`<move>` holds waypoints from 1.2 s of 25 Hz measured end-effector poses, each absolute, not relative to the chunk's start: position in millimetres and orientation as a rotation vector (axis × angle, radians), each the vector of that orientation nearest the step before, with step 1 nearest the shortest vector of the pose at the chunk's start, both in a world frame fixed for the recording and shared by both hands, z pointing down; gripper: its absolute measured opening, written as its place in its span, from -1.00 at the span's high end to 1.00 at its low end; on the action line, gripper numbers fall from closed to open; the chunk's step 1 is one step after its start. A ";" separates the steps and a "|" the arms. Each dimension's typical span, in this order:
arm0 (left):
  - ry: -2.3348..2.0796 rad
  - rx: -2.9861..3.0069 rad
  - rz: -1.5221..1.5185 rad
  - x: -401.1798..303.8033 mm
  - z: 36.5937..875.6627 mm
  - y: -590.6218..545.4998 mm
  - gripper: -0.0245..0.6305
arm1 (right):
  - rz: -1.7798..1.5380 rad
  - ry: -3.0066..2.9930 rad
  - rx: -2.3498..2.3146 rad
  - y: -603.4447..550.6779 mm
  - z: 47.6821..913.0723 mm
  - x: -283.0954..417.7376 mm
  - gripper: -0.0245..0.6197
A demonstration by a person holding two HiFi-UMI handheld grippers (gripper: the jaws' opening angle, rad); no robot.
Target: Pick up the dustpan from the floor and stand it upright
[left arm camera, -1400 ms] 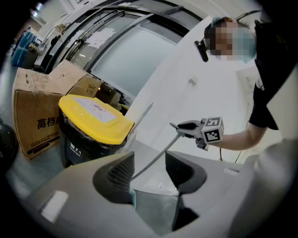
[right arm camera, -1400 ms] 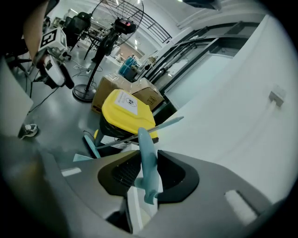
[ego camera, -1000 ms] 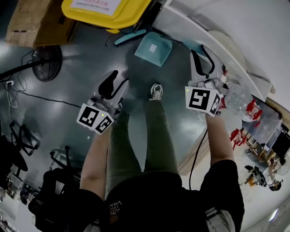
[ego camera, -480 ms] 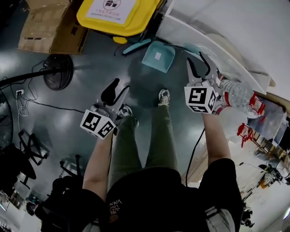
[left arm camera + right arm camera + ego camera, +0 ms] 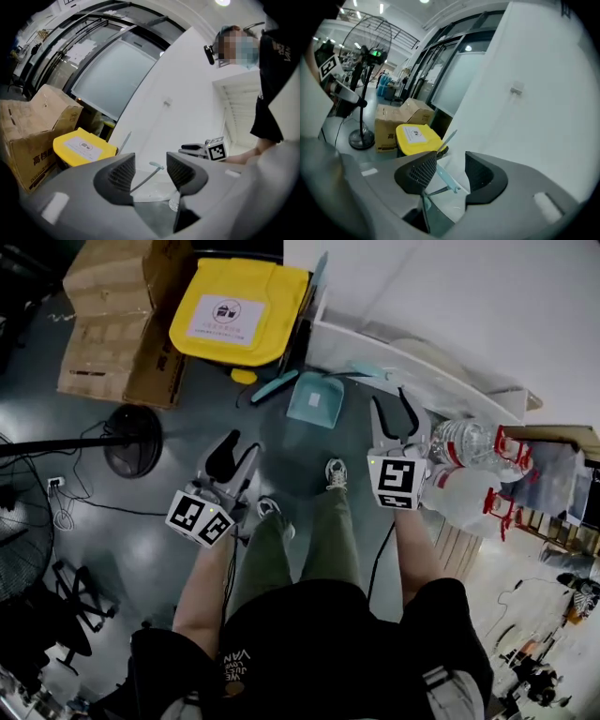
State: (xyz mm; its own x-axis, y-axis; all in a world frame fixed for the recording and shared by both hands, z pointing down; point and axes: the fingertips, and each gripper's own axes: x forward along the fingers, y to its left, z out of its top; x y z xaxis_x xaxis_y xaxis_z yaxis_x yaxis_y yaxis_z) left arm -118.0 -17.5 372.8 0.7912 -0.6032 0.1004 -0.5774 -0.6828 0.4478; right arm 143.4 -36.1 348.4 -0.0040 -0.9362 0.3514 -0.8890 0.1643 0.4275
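Observation:
The teal dustpan point(image 5: 312, 399) stands on the dark floor with its long handle point(image 5: 370, 370) leaning on the white ledge point(image 5: 422, 357). Nothing holds it. My right gripper point(image 5: 391, 399) hovers above and to the right of the pan; its jaws have just been opening and stand wide with nothing between them. Along those jaws in the right gripper view point(image 5: 451, 168) the teal handle point(image 5: 444, 180) shows farther off. My left gripper point(image 5: 246, 434) hangs open to the lower left of the pan. In the left gripper view point(image 5: 150, 161) the handle point(image 5: 143, 177) slants beyond the gap.
A yellow bin point(image 5: 239, 310) and cardboard boxes point(image 5: 112, 324) stand behind the pan, with a teal brush point(image 5: 275, 387) lying beside it. A fan's round base point(image 5: 131, 442) is at the left. Water bottles point(image 5: 469, 442) lie at the right. The person's shoes point(image 5: 330, 474) are just below the pan.
Both grippers have risen and drawn back from the dustpan, which now looks smaller and farther below. The right gripper has rolled and its jaws stand wider.

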 end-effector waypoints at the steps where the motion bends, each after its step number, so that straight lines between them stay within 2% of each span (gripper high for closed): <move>1: -0.873 2.536 -0.087 -117.3 360.9 -18.3 0.23 | -0.088 -1.905 1.769 -32.4 336.5 143.4 0.40; 12: -0.734 2.711 -0.139 -101.4 255.2 -3.8 0.23 | 0.089 -2.012 2.061 35.1 250.7 140.6 0.40; 30: -0.620 2.843 -0.148 -86.0 189.1 30.0 0.24 | 0.283 -2.240 2.019 91.7 224.6 63.5 0.42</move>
State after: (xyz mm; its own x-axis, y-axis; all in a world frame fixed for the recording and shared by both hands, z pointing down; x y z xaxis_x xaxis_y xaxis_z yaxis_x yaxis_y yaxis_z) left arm -86.0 30.0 189.1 0.9055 -0.4214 -0.0497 -0.3984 -0.8847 0.2418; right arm 63.5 91.7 224.6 -0.1078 -0.9724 0.2071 -0.9933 0.0967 -0.0633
